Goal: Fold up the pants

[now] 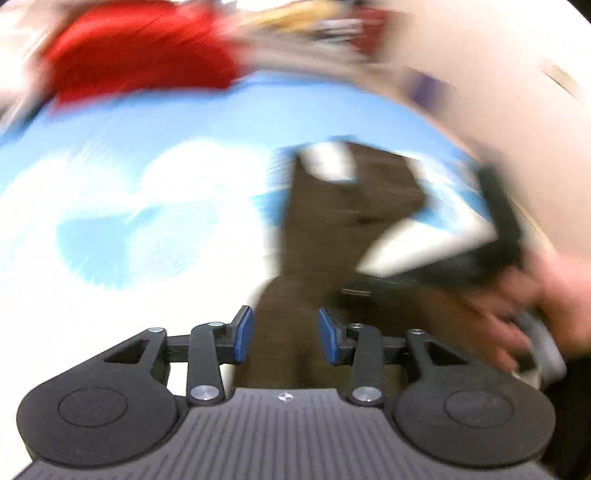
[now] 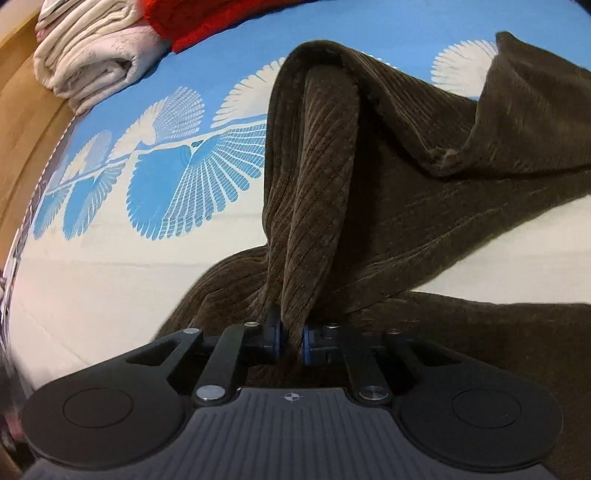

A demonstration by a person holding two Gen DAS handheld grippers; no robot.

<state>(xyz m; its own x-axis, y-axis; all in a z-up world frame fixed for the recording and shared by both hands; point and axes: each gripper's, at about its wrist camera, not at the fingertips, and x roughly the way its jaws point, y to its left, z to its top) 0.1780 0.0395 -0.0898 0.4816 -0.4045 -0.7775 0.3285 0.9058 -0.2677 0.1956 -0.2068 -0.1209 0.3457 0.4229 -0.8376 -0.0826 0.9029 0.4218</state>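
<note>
The brown corduroy pants (image 2: 388, 177) lie on a blue and white patterned sheet (image 2: 177, 184). My right gripper (image 2: 291, 341) is shut on a bunched fold of the pants and lifts it off the sheet, so the cloth drapes down from the jaws. In the blurred left wrist view, my left gripper (image 1: 282, 334) is open and empty, with a strip of the pants (image 1: 332, 221) lying ahead of it. The right gripper and the hand holding it (image 1: 517, 295) show at the right there.
A folded cream garment (image 2: 88, 51) and a red garment (image 2: 207, 22) lie at the far end of the sheet. The red garment also shows in the left wrist view (image 1: 140, 51). A wooden edge (image 2: 26, 110) runs along the left side.
</note>
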